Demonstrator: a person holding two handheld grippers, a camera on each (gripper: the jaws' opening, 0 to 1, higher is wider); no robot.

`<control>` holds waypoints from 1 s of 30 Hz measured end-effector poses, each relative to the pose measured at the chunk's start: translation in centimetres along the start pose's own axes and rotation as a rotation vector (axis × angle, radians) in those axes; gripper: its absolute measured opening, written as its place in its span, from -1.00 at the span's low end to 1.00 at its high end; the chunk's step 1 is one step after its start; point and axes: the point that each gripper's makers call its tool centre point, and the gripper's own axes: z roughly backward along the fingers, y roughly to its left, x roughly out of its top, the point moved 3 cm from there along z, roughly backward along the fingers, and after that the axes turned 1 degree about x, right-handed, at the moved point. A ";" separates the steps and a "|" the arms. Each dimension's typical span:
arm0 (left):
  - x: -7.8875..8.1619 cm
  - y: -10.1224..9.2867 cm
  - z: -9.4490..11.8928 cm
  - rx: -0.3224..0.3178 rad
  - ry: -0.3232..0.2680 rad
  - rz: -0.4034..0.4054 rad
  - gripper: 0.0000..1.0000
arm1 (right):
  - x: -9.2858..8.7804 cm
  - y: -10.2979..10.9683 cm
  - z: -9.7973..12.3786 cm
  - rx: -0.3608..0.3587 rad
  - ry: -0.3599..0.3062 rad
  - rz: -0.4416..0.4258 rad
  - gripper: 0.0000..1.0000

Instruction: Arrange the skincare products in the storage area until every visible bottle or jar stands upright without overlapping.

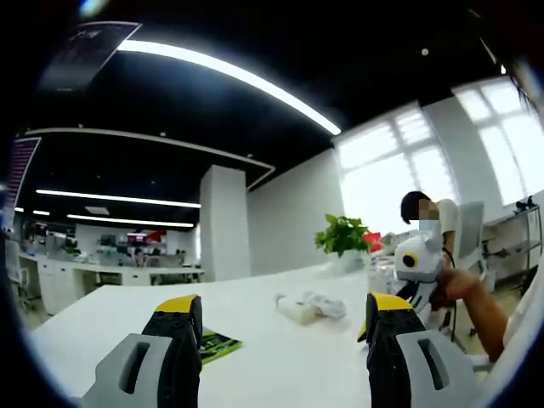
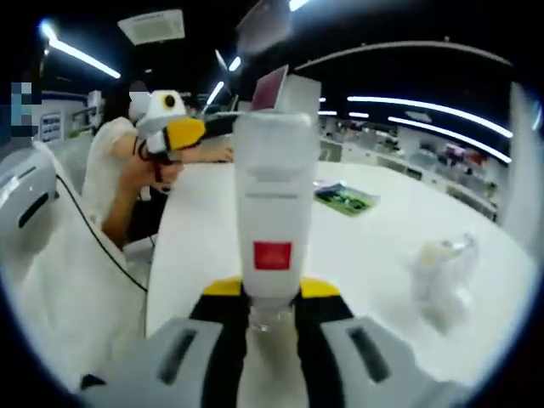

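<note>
One white tube (image 2: 273, 223) with a red label stands clamped in my right gripper (image 2: 272, 308), above the white table's (image 2: 374, 246) near edge. Bare tabletop stretches beyond. My left gripper (image 1: 280, 327) gapes, well short of two pale bottles (image 1: 309, 307).

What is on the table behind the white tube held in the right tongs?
Behind the white tube in the right tongs, the white table carries a green booklet and, nearer, a blurry clear-wrapped item. The tube hides whatever lies directly behind it.
</note>
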 end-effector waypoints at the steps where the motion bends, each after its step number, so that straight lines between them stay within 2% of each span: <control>1: 0.0 0.0 0.0 -0.001 0.000 -0.001 0.61 | 0.0 0.0 -0.1 0.001 -0.001 0.000 -0.59; 10: 0.0 -0.2 0.0 -0.005 0.001 -0.001 0.61 | 0.2 -0.3 -0.1 -0.036 0.024 0.072 -0.59; 14: -0.1 -0.2 0.0 -0.005 0.004 -0.003 0.61 | 0.2 -0.5 -0.1 -0.025 0.010 0.044 -0.59; 28: -0.1 0.0 0.1 0.001 0.002 -0.001 0.61 | -0.8 -2.6 1.1 -0.052 -0.020 -0.061 -0.59; 30: -0.1 0.0 0.1 0.001 0.003 -0.002 0.61 | -0.7 -2.4 1.0 -0.012 -0.049 -0.092 -0.59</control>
